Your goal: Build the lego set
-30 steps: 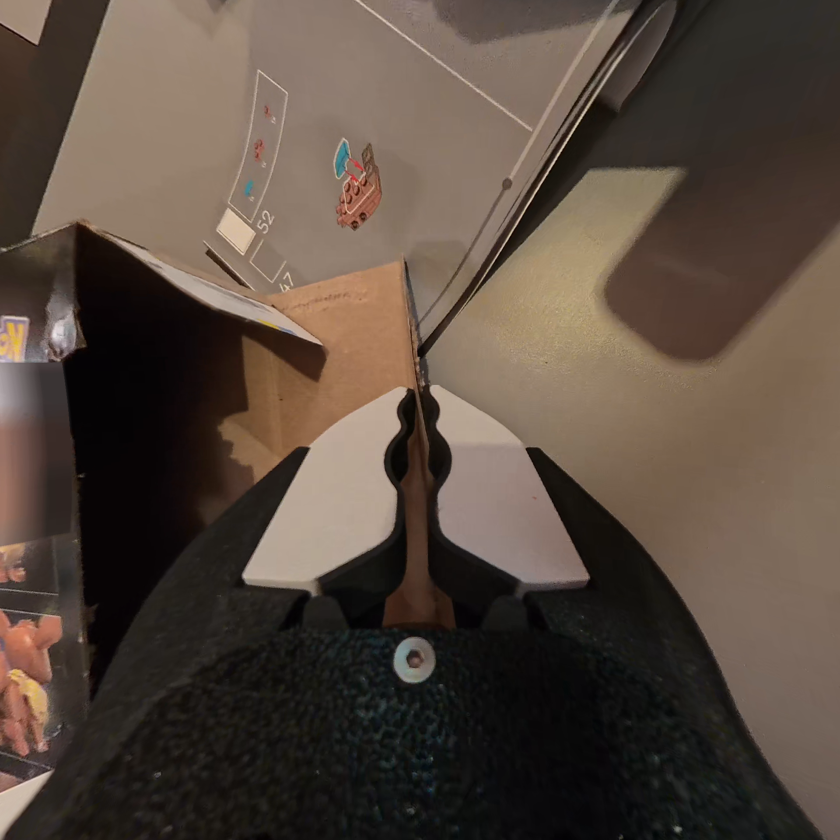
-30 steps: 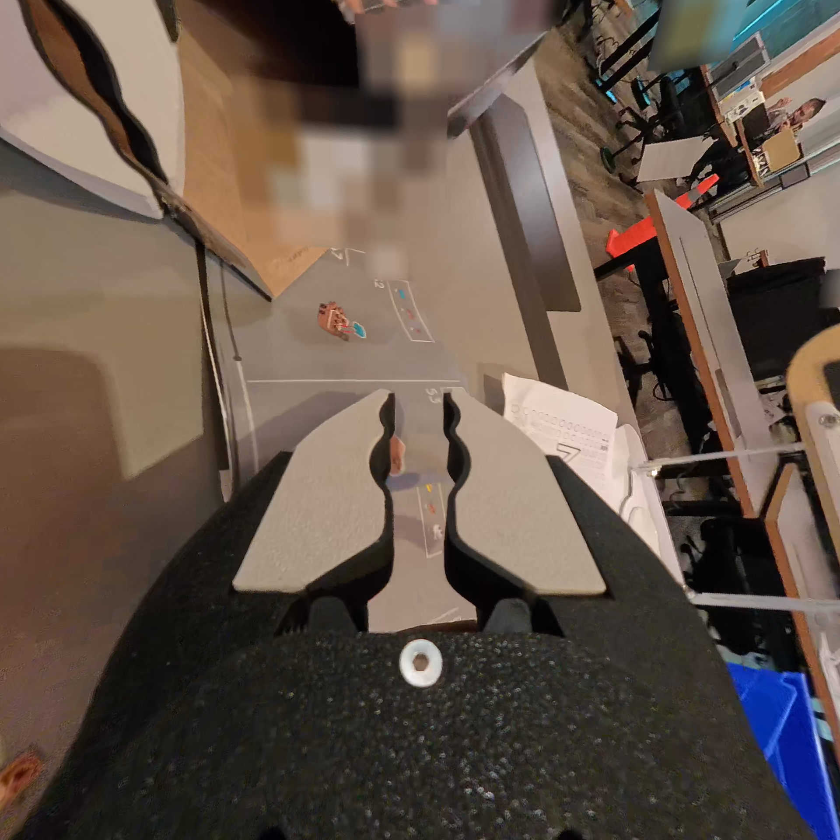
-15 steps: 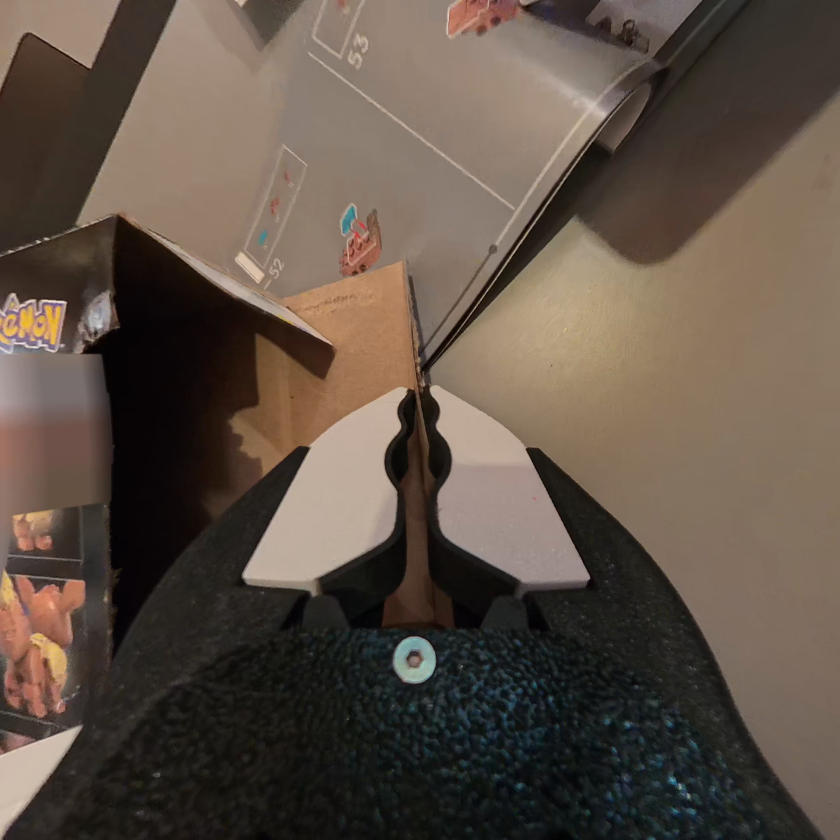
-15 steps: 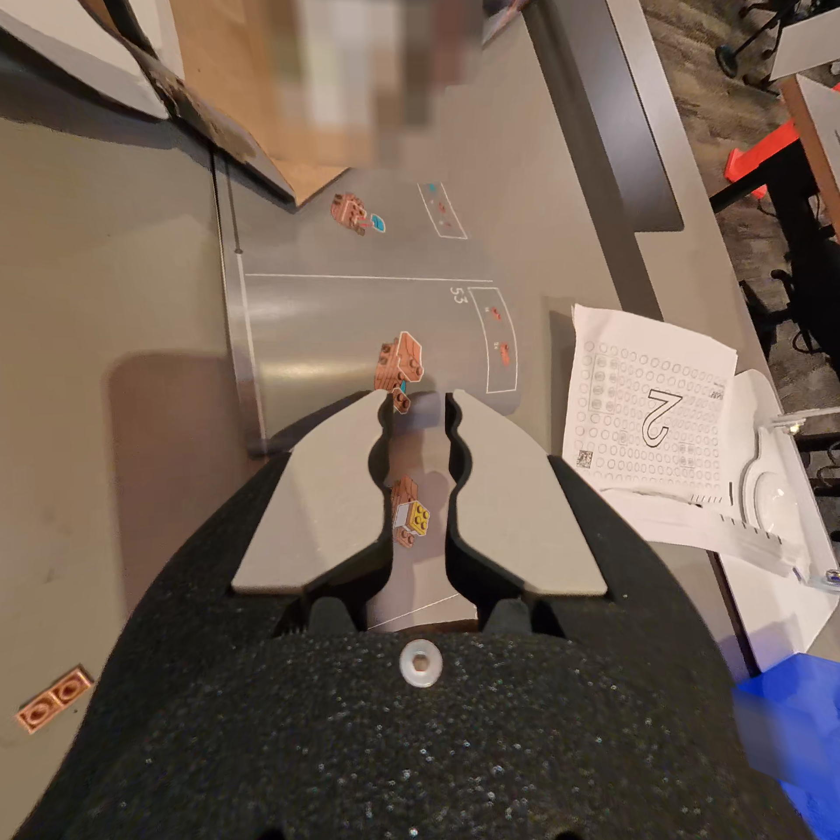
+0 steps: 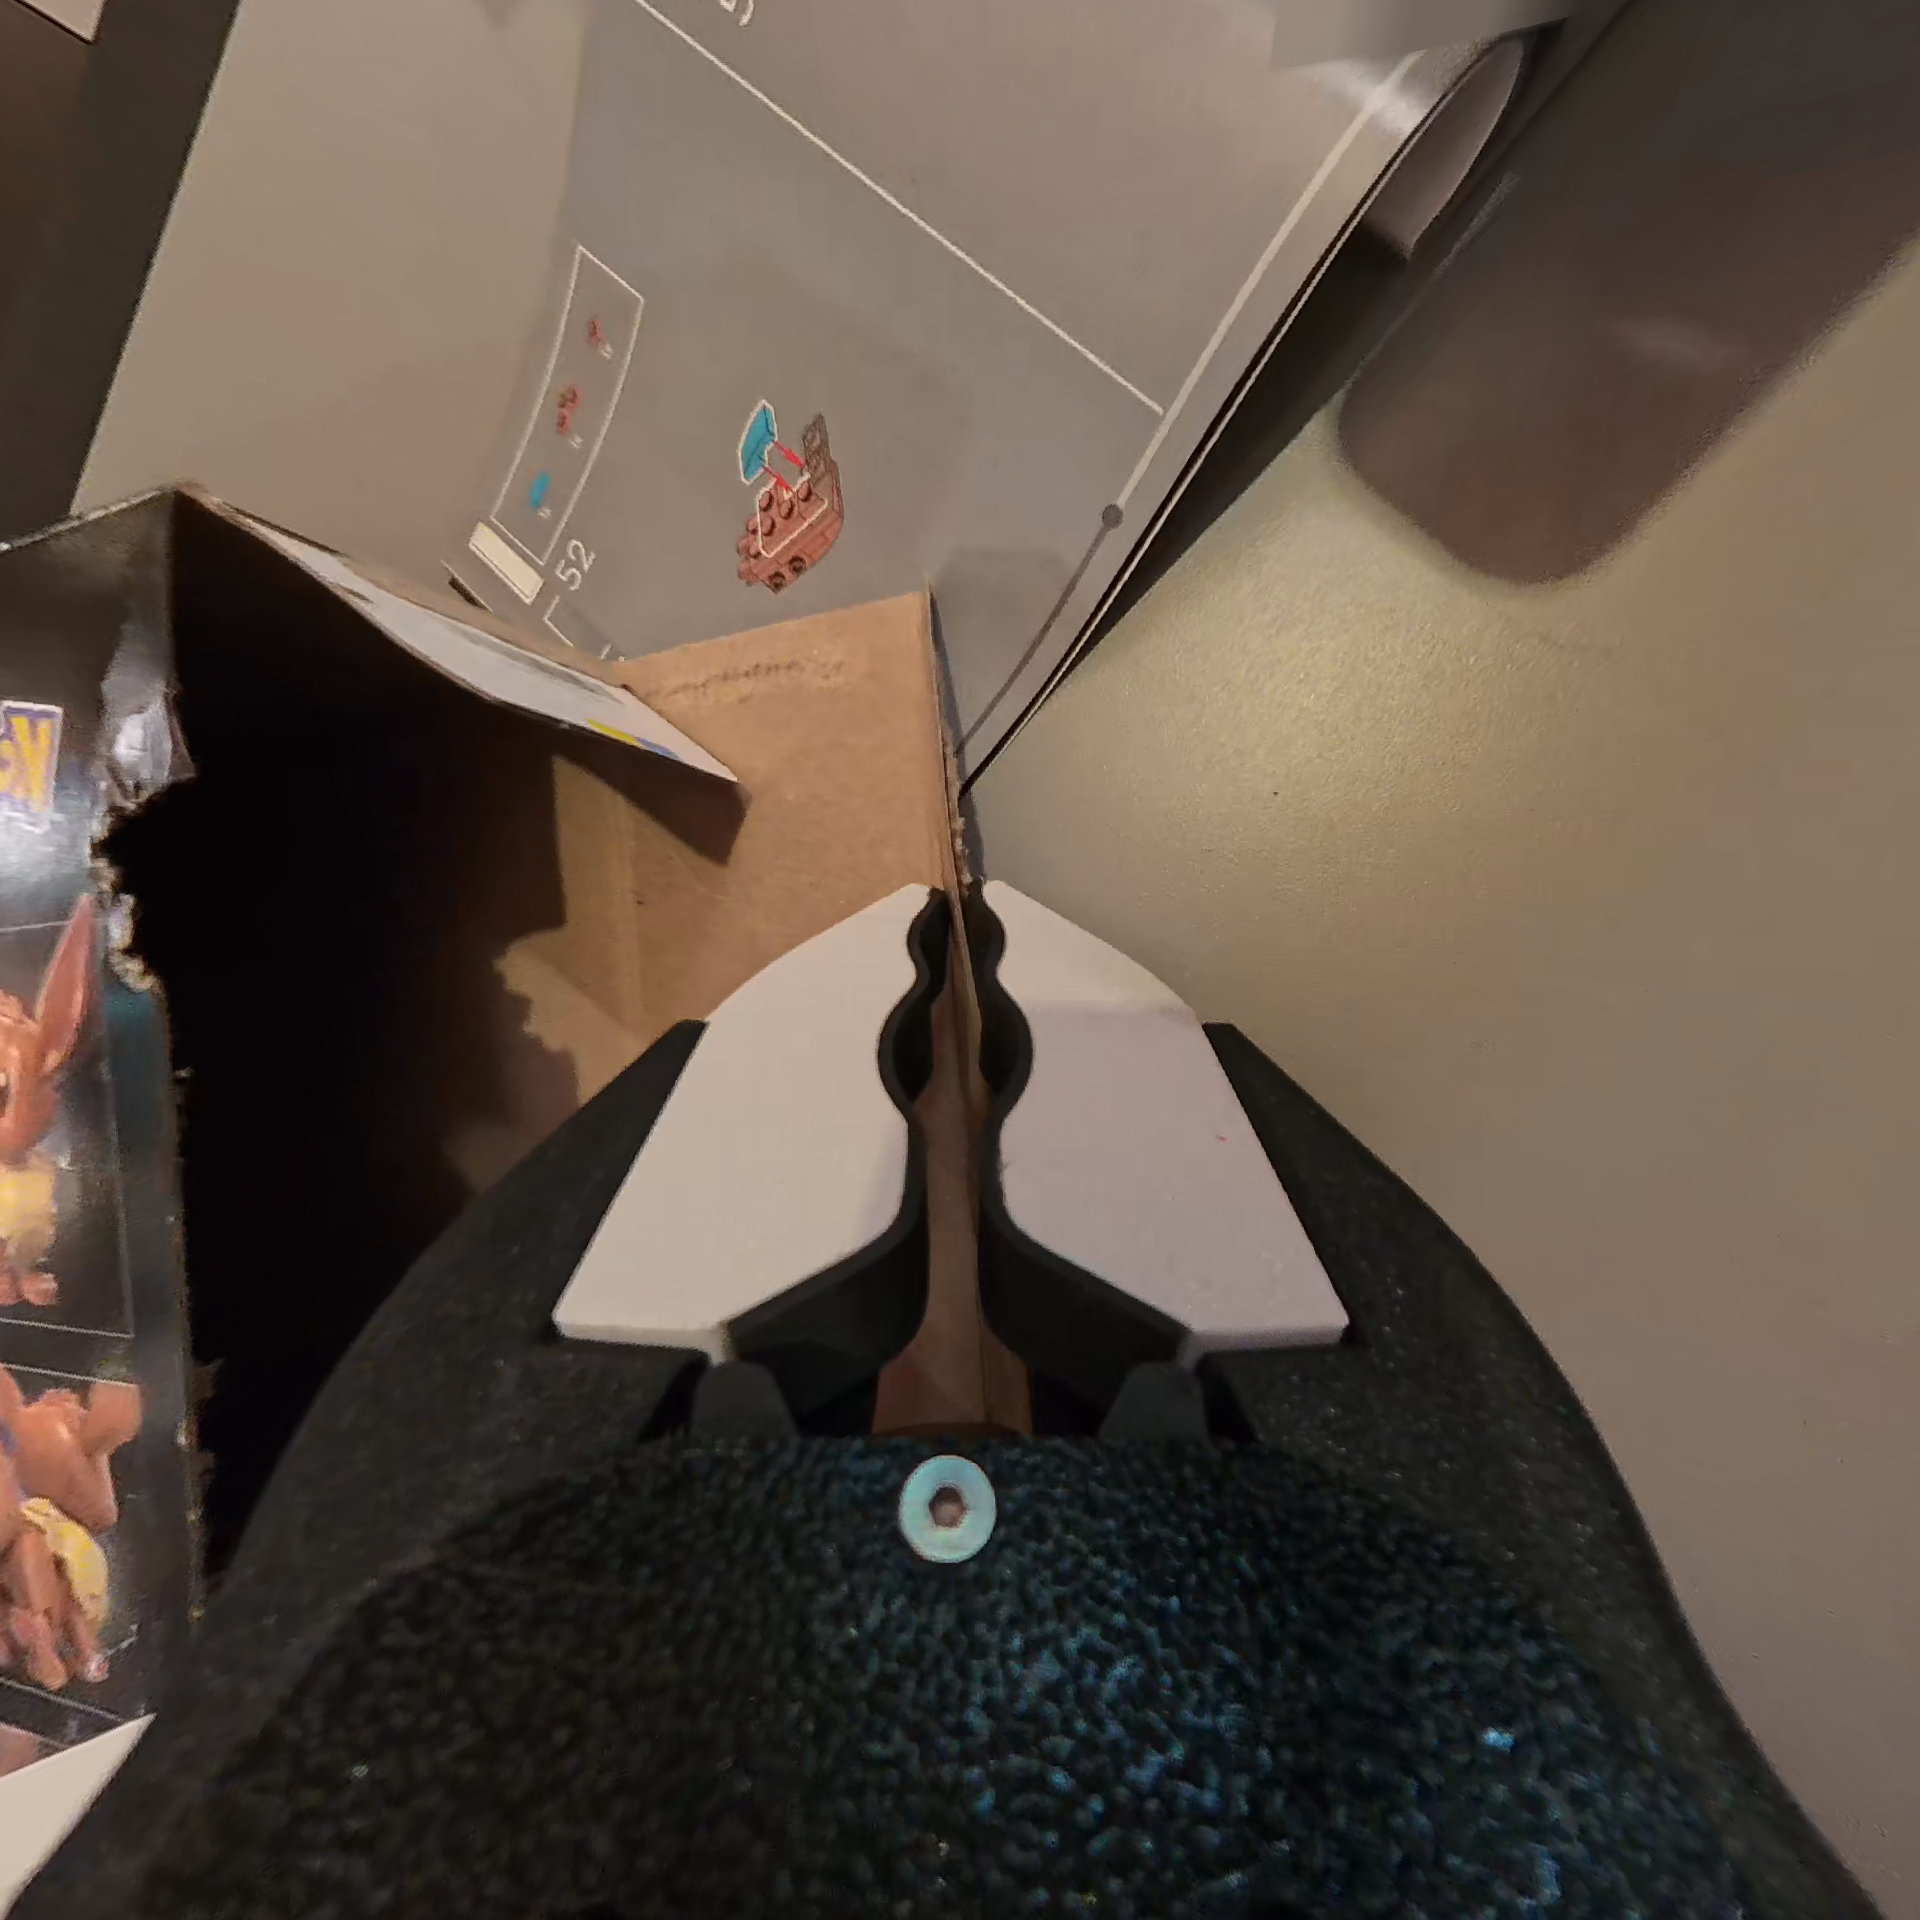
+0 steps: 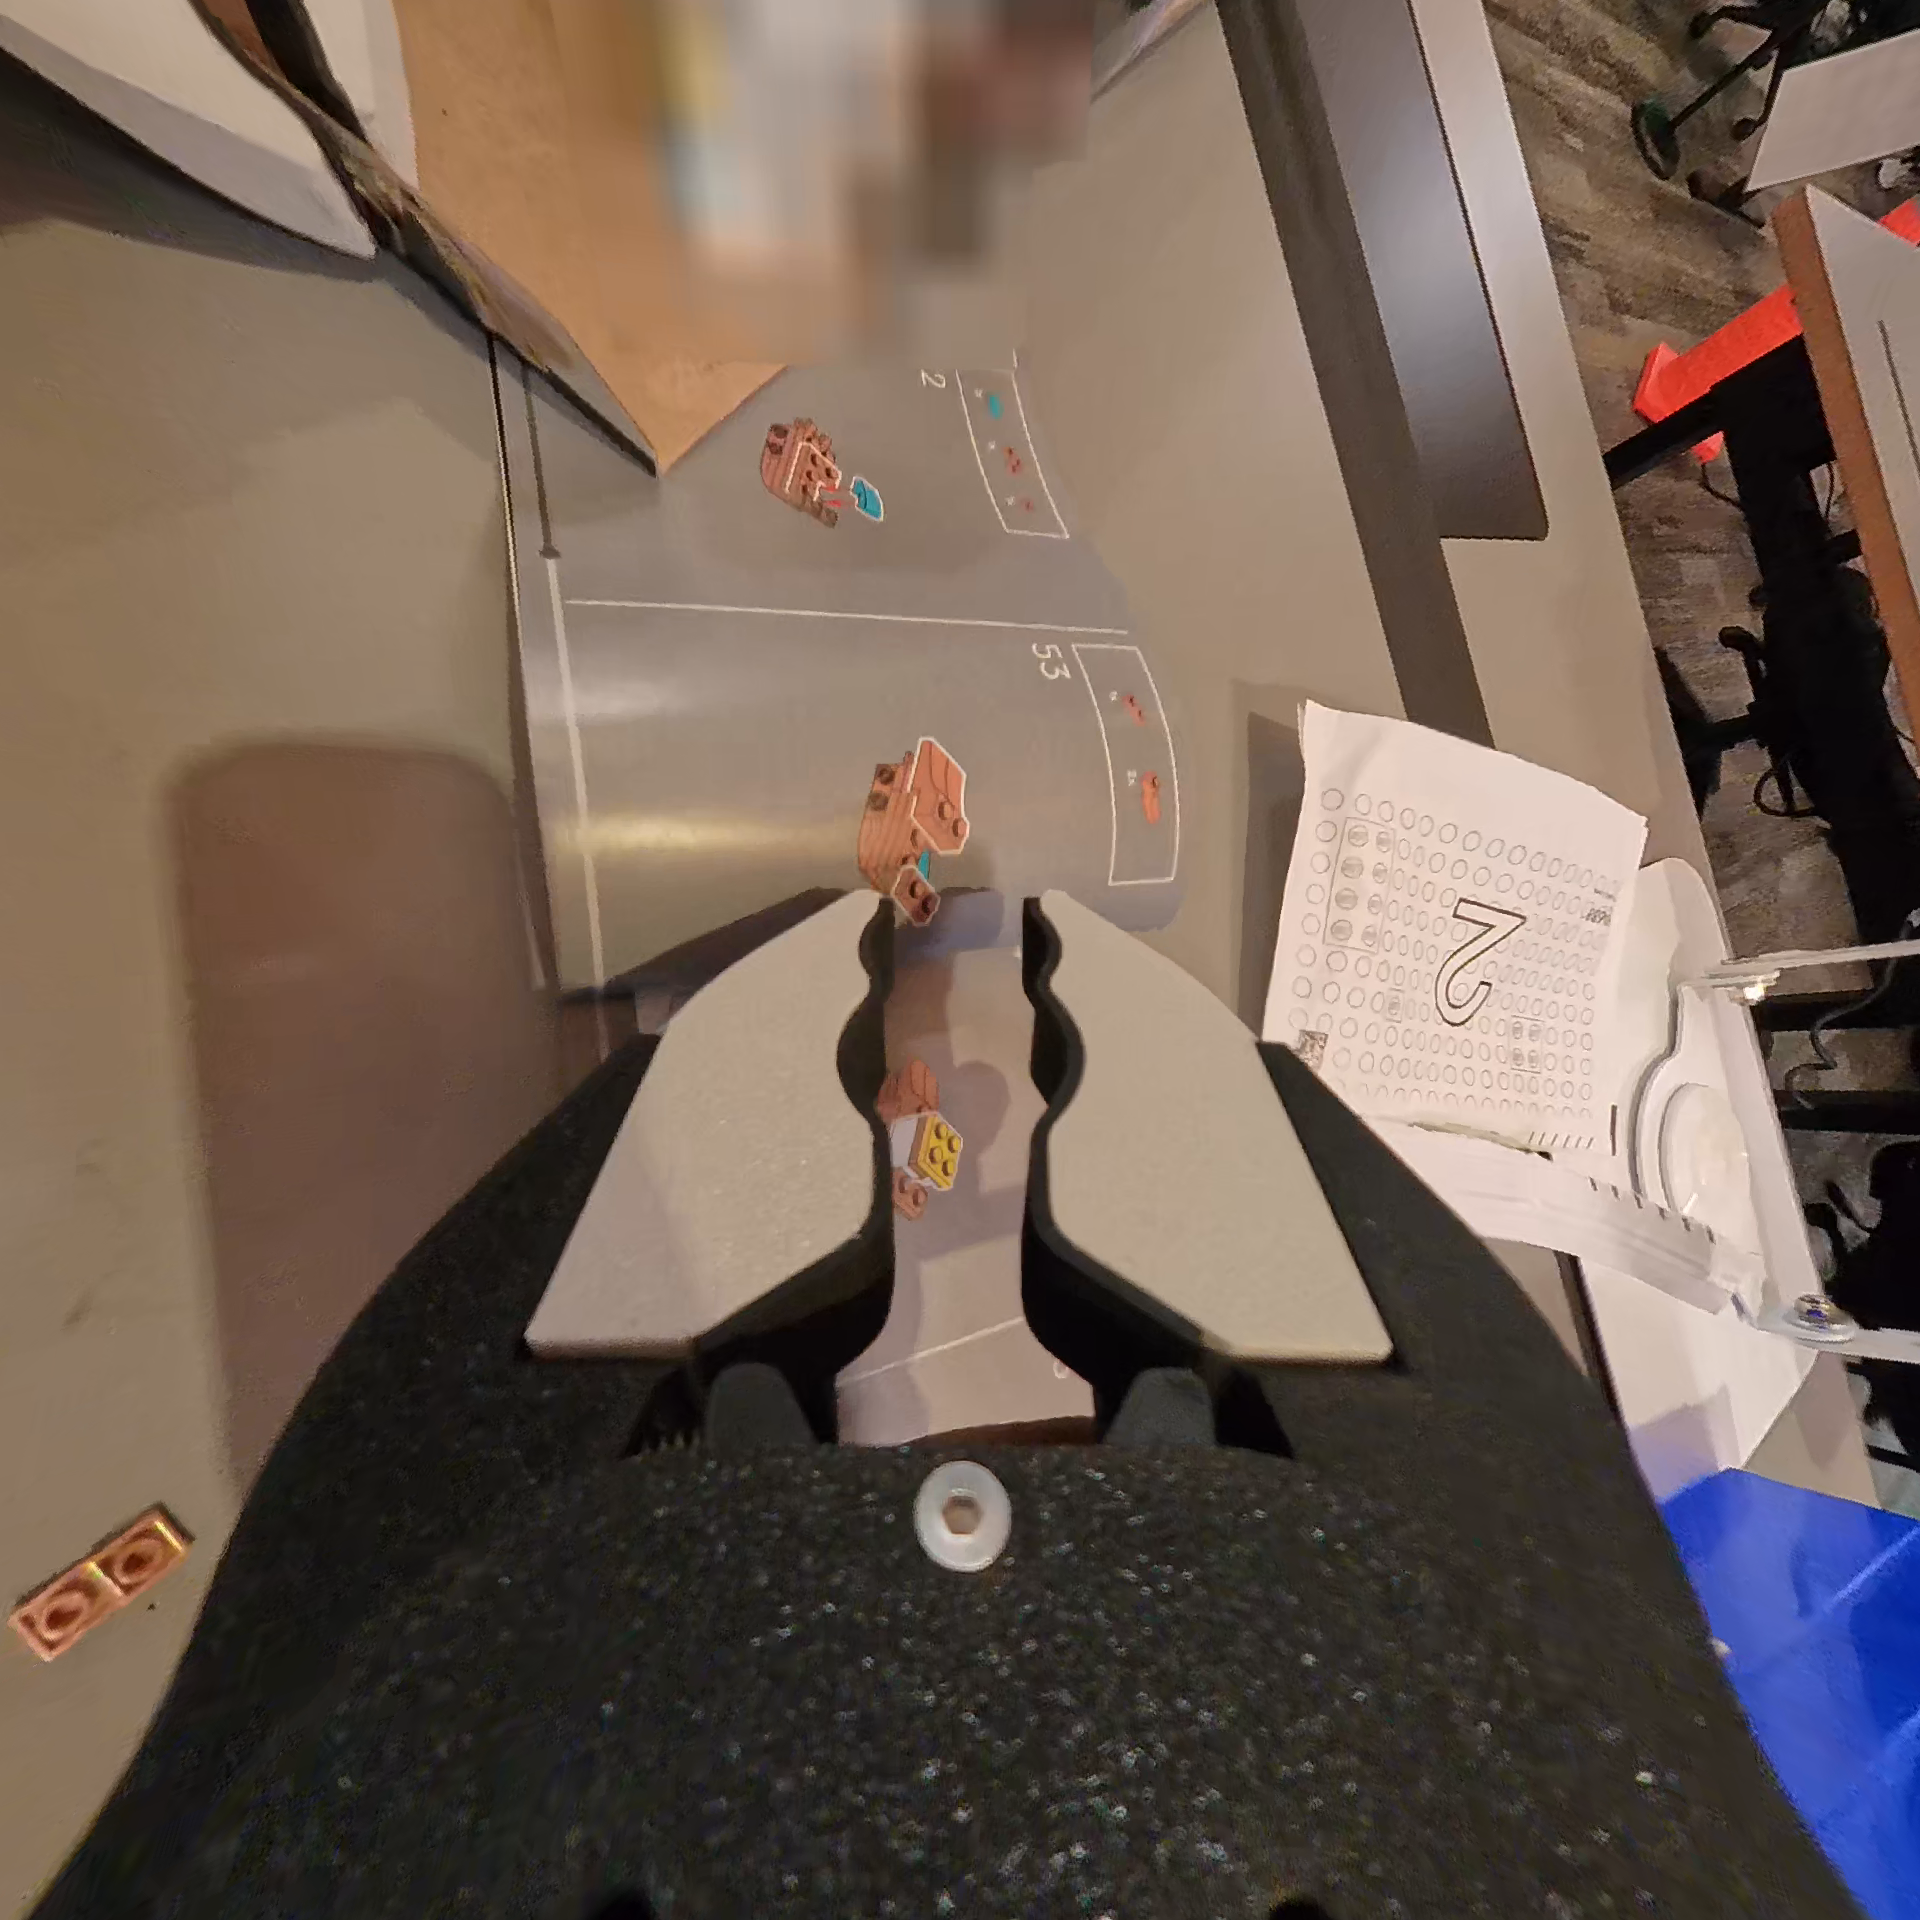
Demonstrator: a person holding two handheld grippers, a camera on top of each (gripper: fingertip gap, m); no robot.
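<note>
Cardboard flap (image 5: pixel 831 748) at frame centre sits pinched in my left claw (image 5: pixel 961 899); my right claw (image 6: pixel 956 909) hangs part-open, empty, over booklet (image 6: pixel 790 707).

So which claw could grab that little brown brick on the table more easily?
Probably the right claw. It is open with nothing in it, and the brick lies on the table just to its side. The left claw is shut on the box flap, so it is busy.
</note>
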